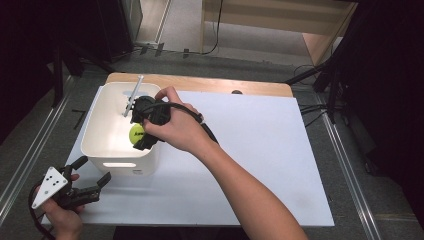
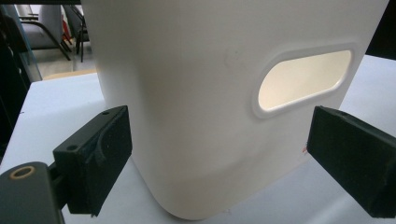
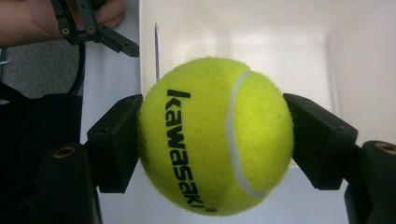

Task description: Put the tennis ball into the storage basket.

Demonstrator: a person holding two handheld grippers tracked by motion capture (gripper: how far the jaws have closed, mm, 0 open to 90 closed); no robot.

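A yellow tennis ball (image 3: 217,135) with black lettering sits clamped between both jaws of my right gripper (image 3: 212,142). From above, that ball (image 1: 136,133) hangs over the right side of the white bin (image 1: 102,125), with the right gripper (image 1: 140,131) pointing down into it. My left gripper (image 1: 92,175) stands open near the table's front left corner, just short of the bin. Its pads (image 2: 100,156) stand wide apart in front of the bin's wall (image 2: 196,116), beside the oval handle cutout (image 2: 303,79), and touch nothing.
A thin white stick (image 1: 133,95) leans out of the bin's far side. The bin rests on a white board (image 1: 260,150) laid over a wooden table. A dark floor, rails and cables surround the table.
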